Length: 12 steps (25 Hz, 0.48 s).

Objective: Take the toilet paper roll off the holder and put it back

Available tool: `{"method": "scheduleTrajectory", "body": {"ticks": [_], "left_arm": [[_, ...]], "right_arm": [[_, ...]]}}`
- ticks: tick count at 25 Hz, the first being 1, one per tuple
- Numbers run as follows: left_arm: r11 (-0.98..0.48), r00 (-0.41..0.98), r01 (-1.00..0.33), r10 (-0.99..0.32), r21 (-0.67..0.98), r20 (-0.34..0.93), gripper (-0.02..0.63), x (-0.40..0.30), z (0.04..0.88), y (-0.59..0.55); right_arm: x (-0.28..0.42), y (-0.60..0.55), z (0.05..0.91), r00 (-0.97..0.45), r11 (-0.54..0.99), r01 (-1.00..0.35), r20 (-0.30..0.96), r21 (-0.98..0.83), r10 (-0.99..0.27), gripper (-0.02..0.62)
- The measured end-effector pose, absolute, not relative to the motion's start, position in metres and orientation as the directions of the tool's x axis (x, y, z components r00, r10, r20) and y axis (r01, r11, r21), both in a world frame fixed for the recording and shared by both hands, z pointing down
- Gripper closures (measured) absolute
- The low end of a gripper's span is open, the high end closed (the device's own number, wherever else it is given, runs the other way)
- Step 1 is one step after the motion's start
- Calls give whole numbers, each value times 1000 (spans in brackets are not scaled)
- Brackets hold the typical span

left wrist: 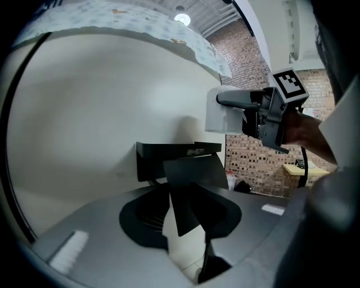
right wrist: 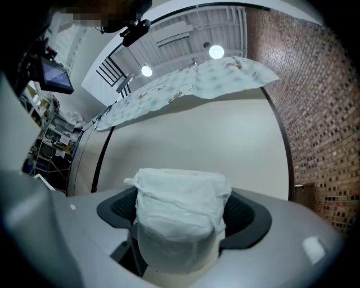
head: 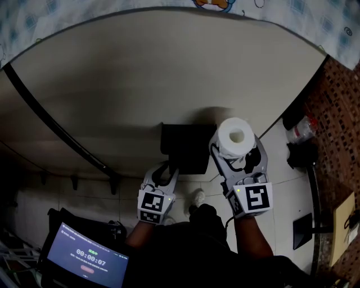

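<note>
A black toilet paper holder (head: 188,147) is fixed to the cream wall. My left gripper (head: 167,170) reaches up to its lower left. In the left gripper view the holder (left wrist: 177,152) has its black cover flap (left wrist: 188,191) hanging down between the jaws of my left gripper (left wrist: 188,228), which are shut on it. My right gripper (head: 236,151) is shut on the white toilet paper roll (head: 235,136), held just right of the holder and apart from it. The roll (right wrist: 179,216) fills the space between the right jaws. The left gripper view also catches the roll (left wrist: 220,119) to the holder's upper right.
A black rail (head: 56,132) runs slantwise down the wall at left. A patterned cloth (head: 292,17) hangs above. Dark bags (head: 298,135) lie by the brick surface (head: 337,112) at right. A screen (head: 87,261) with a timer sits at lower left. The person's shoe (head: 198,197) is below.
</note>
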<state>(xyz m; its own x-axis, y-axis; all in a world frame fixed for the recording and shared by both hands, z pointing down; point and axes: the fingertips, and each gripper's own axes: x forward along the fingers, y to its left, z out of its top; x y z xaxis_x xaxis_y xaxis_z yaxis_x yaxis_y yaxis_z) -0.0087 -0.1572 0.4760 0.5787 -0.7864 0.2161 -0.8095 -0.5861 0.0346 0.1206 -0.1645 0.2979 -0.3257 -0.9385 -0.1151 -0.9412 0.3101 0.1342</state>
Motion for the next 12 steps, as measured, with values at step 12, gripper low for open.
{"method": "scheduleTrajectory", "body": {"ticks": [12], "left_arm": [[-596, 612, -791, -758, 141, 226, 457, -10, 461, -143]], "right_arm": [[160, -166, 303, -224, 209, -971, -137, 115, -965, 158]]}}
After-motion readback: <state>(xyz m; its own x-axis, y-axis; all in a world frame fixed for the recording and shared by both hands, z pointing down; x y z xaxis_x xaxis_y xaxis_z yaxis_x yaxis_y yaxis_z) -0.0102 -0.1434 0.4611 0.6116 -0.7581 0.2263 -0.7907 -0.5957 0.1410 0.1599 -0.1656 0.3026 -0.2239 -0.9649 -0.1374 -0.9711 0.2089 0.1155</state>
